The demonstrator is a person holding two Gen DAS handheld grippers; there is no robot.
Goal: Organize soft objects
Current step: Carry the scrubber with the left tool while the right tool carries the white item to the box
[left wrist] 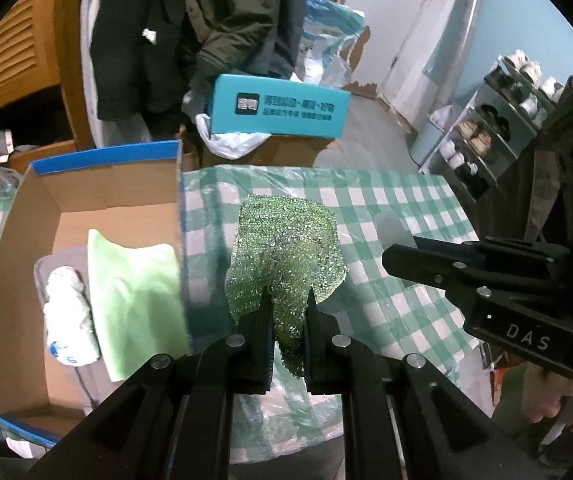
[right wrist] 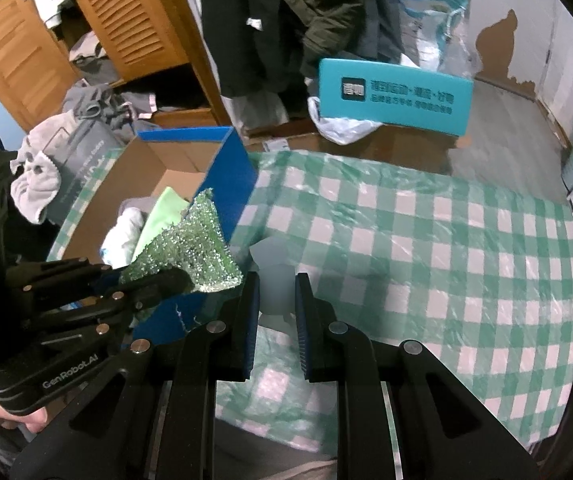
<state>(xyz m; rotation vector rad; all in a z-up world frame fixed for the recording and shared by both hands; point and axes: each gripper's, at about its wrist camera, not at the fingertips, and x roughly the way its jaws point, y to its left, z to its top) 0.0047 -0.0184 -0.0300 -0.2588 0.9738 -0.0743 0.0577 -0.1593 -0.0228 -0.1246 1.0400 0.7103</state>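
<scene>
My left gripper [left wrist: 288, 312] is shut on a glittery green scrub cloth [left wrist: 286, 248] and holds it above the checkered table, just right of the box wall. The cloth also shows in the right wrist view [right wrist: 190, 248], hanging from the left gripper [right wrist: 174, 280]. A cardboard box [left wrist: 86, 200] with blue rims stands at the left; it holds a light green cloth [left wrist: 134, 288] and a white bundle [left wrist: 70, 320]. My right gripper [right wrist: 277, 292] is shut on a pale translucent soft piece [right wrist: 276, 276], which also shows in the left wrist view [left wrist: 394, 228].
The table carries a green-and-white checkered plastic cover [right wrist: 426, 240]. Behind it stand a teal box [left wrist: 278, 106] on a brown carton, a white plastic bag [left wrist: 230, 140], hanging dark jackets [left wrist: 206, 20], a wooden louvred cupboard [right wrist: 118, 20] and a shoe rack [left wrist: 494, 120].
</scene>
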